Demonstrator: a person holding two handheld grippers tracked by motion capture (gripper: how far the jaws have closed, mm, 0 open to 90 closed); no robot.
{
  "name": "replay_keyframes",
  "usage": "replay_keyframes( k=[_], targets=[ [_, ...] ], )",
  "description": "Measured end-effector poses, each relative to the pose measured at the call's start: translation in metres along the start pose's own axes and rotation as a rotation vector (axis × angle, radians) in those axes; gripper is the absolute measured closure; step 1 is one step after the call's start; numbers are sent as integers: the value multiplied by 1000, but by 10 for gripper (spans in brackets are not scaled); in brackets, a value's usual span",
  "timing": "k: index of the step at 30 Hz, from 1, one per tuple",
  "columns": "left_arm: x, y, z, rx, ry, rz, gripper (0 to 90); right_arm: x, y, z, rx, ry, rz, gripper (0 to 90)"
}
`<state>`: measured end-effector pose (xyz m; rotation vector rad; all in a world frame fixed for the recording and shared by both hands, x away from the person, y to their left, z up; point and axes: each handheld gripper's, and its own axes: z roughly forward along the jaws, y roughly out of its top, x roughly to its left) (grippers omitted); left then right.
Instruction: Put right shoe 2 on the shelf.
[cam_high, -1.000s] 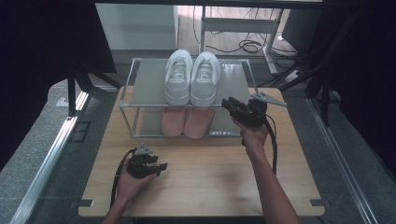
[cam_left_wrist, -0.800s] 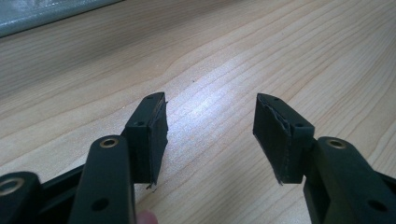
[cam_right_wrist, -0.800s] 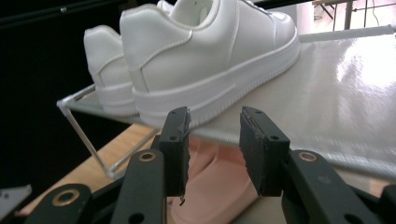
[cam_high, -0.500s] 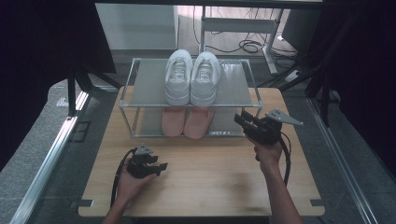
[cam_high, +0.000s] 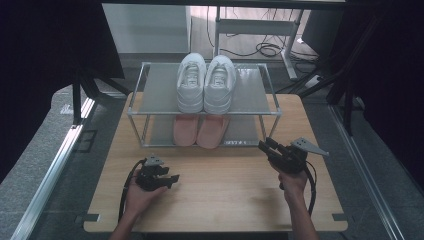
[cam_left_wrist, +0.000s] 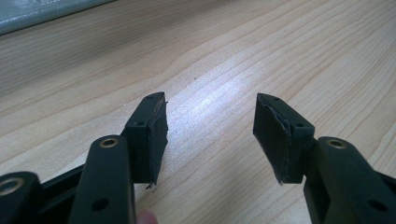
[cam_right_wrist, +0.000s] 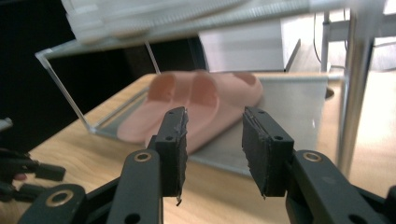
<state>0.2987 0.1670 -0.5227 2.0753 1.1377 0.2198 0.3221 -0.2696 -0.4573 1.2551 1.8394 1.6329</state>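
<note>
A pair of white sneakers stands on the top shelf of a low metal-framed rack. A pair of pink slippers lies on its lower shelf. My right gripper hangs low in front of the rack's right end and points left toward the slippers. Its jaws have just been opening and nothing is between them. In the right gripper view, the right gripper faces the pink slippers from a short way off. My left gripper rests on the wooden table, and in its own view the left gripper stands open over bare wood.
The rack's right front post rises just right of my right jaws. The white sneakers show blurred above on the upper shelf. Cables and a desk frame lie on the floor beyond the table. Dark stands flank both sides.
My right gripper has come down and back toward the person, from beside the top shelf to the level of the lower shelf. The left hand has stayed put.
</note>
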Motion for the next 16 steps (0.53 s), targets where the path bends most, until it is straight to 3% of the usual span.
replay_keyframes(
  k=[4,11,16],
  targets=[
    [0,0,0,0,0,1,454,-3,-7,1,25,-14,-2,596],
    [1,0,-1,-2,3,0,454,-4,-7,0,12,-10,-2,589],
    [2,-1,-1,-4,0,-5,453,-8,-13,0,32,-19,17,513]
  ],
)
